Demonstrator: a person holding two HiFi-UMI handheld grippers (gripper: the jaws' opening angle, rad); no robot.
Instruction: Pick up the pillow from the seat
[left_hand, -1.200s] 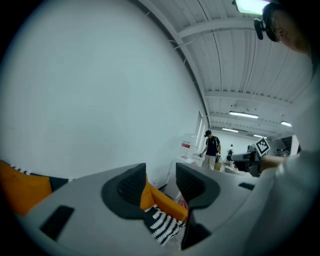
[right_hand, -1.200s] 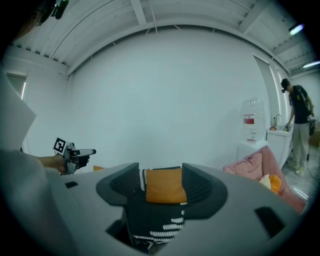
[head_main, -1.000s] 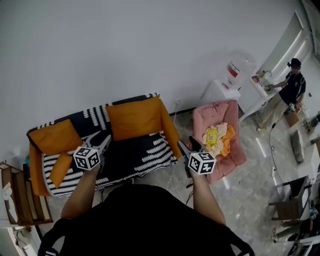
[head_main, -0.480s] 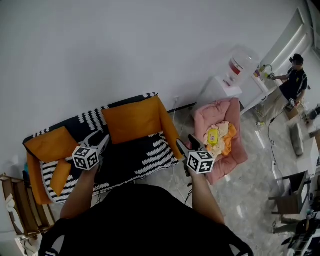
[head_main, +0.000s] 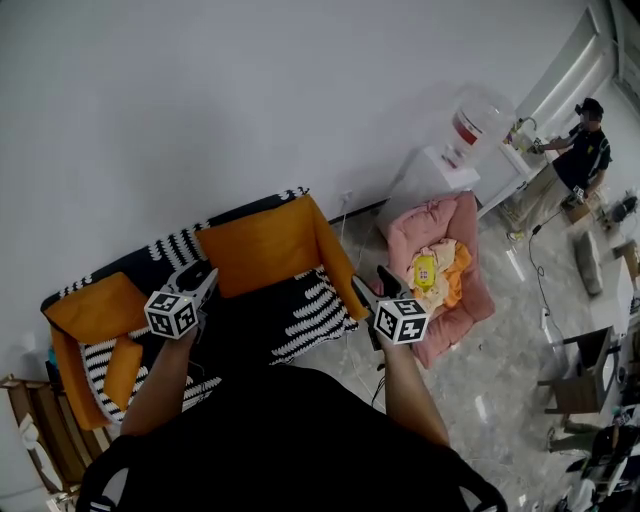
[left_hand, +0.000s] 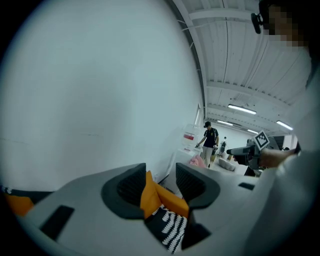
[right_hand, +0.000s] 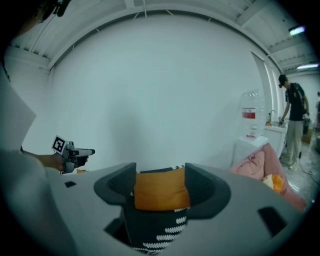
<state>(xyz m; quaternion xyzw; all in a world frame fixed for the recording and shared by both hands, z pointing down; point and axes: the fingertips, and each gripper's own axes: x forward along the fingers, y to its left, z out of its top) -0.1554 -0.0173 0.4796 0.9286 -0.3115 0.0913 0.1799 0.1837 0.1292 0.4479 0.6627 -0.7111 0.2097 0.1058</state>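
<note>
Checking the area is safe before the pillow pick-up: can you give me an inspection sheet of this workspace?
Surface: black sofa with white-striped throw.
Job's things: large orange square pillow leaning against the backrest.
Clutter: two smaller orange cushions at the sofa's left end; pink armchair heaped with yellow and orange cloth.
Grippers: left hand-held gripper jaws apart, nothing between; right hand-held gripper jaws opening, nothing between; both in the air.
Cables: thin dark cable across the floor right of the armchair.
Surroundings: white water dispenser; person at a counter.
</note>
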